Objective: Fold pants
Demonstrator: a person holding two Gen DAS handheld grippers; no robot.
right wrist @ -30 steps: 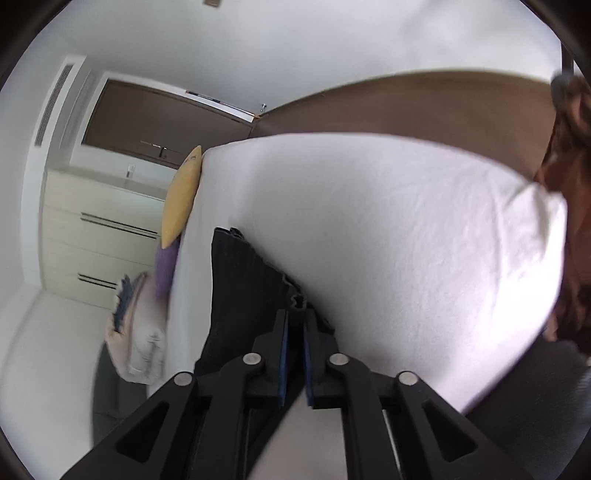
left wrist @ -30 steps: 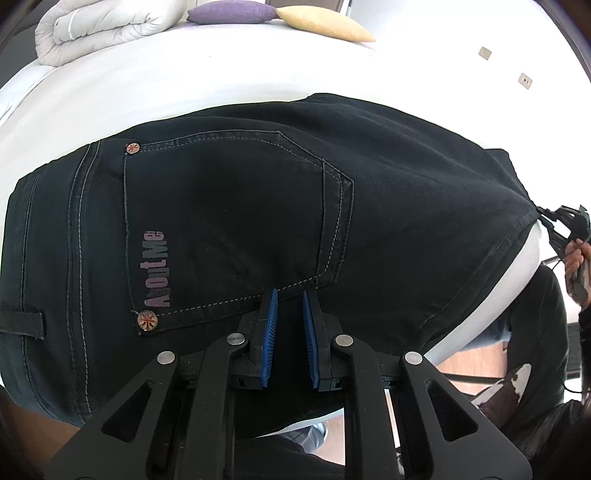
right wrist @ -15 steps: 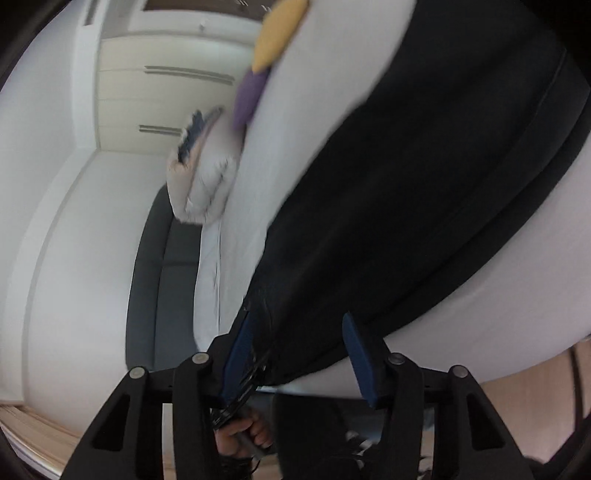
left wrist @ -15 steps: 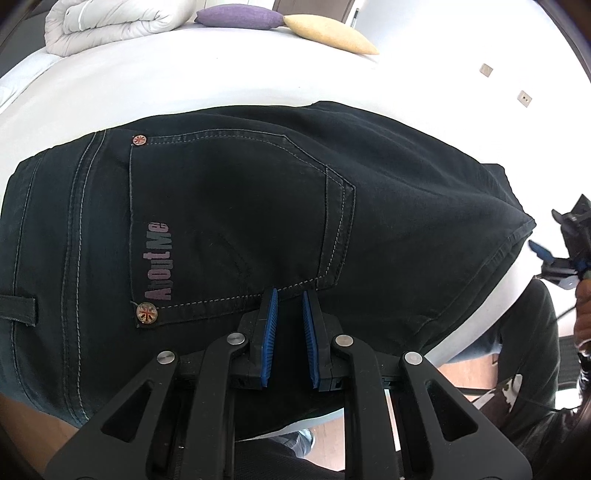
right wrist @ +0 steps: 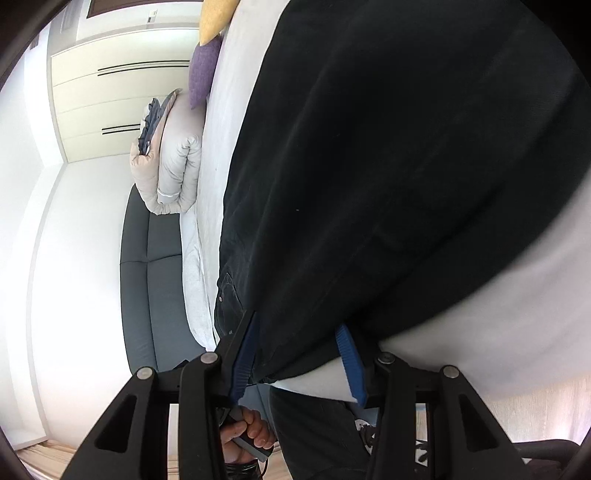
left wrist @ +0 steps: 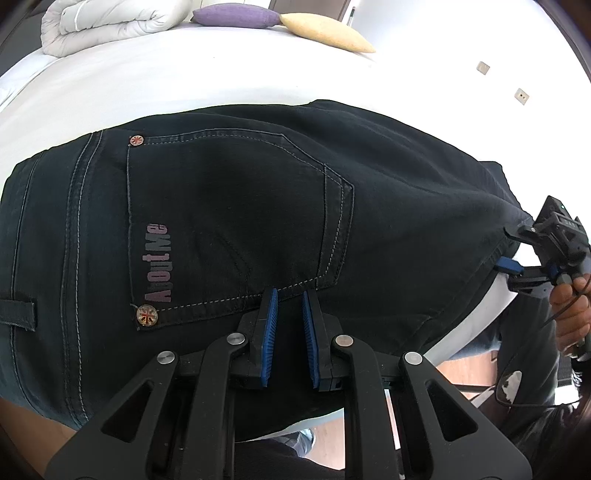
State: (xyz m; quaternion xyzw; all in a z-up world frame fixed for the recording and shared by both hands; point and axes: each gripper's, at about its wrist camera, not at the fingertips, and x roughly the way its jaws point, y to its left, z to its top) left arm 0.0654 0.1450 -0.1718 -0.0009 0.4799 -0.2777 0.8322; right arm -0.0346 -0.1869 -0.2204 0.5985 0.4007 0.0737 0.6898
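Dark denim pants [left wrist: 229, 206] lie folded on the white bed [left wrist: 147, 85], back pocket with "AboutMe" lettering facing up. My left gripper [left wrist: 288, 295] hovers over the near edge of the pants below the pocket, its blue pads a little apart with nothing between them. My right gripper [right wrist: 295, 336] is wide open at the pants' [right wrist: 388, 166] end, its jaws astride the fabric edge without pinching it. It also shows at the right of the left wrist view [left wrist: 517, 254].
A rolled white duvet [left wrist: 110, 22], a purple pillow [left wrist: 232, 16] and a yellow pillow [left wrist: 328, 31] sit at the far side of the bed. A dark grey sofa [right wrist: 155, 277] stands beside the bed. The person's legs are near the bed's edge.
My right gripper let go of the pants' end, opened wide and swung round to face along the pants. My left gripper stayed put with its gap unchanged.
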